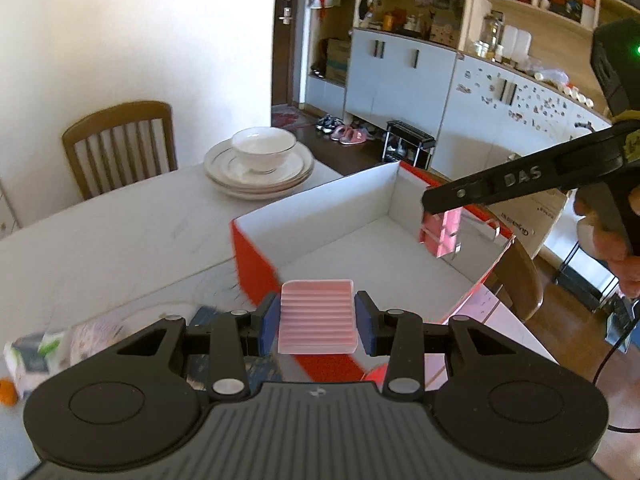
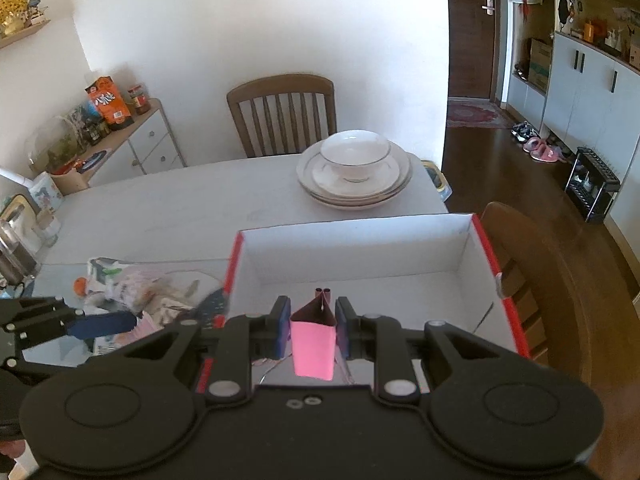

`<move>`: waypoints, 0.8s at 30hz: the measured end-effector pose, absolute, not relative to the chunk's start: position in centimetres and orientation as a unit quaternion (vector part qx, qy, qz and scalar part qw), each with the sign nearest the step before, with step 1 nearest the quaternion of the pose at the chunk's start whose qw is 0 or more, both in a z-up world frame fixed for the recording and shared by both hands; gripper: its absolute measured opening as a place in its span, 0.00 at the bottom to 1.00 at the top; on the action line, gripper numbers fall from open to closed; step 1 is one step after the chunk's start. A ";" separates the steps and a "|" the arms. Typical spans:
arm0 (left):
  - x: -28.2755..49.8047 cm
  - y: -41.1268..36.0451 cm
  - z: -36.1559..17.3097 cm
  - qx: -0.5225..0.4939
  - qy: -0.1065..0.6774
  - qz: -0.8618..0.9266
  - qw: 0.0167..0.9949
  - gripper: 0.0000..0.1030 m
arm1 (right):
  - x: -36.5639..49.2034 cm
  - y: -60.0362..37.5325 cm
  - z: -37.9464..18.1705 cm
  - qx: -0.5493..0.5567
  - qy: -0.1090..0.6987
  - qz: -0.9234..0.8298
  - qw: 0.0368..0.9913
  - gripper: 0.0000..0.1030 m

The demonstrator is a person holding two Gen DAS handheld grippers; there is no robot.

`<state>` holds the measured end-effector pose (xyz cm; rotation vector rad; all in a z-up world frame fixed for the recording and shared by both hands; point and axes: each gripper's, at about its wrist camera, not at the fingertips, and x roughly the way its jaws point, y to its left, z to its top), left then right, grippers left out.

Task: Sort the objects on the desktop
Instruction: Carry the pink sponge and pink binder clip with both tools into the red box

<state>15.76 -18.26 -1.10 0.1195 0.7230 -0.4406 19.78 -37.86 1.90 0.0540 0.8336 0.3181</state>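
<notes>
Left gripper [image 1: 316,320] clamps ribbed pink block [image 1: 316,316]; right gripper [image 2: 313,326] clamps pink acrylic holder [image 2: 313,350]. Clear red box [image 2: 486,256] wall, then lower and release inside.

Both hand-held grippers [image 1: 316,320] [image 2: 313,330] clamped (angled downward)

- A home dining room: a white table [image 2: 200,196] with stacked plates [image 2: 354,184] and wooden chair [image 2: 282,114] at the far side.
- Far right: entrance door [image 2: 472,32], shoes [image 2: 538,146] on the floor, cupboards [image 1: 400,72].
</notes>
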 end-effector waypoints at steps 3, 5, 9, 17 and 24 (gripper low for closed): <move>16.9 -20.1 -1.3 0.069 0.352 -0.222 0.907 0.38 | 20.6 -38.5 1.3 0.023 0.405 0.151 0.901 0.22; 17.6 -21.3 -1.5 0.075 0.354 -0.226 0.904 0.38 | 21.1 -38.9 1.0 0.025 0.408 0.149 0.900 0.22; 19.0 -23.8 -2.3 0.092 0.359 -0.236 0.898 0.38 | 22.0 -39.9 0.3 0.029 0.416 0.143 0.898 0.22; 22.1 -26.8 -5.3 0.123 0.389 -0.237 0.882 0.38 | 24.5 -41.8 -2.0 0.033 0.436 0.132 0.889 0.22; 24.1 -28.4 -8.1 0.143 0.425 -0.240 0.861 0.38 | 25.7 -41.7 -5.6 0.020 0.463 0.124 0.878 0.22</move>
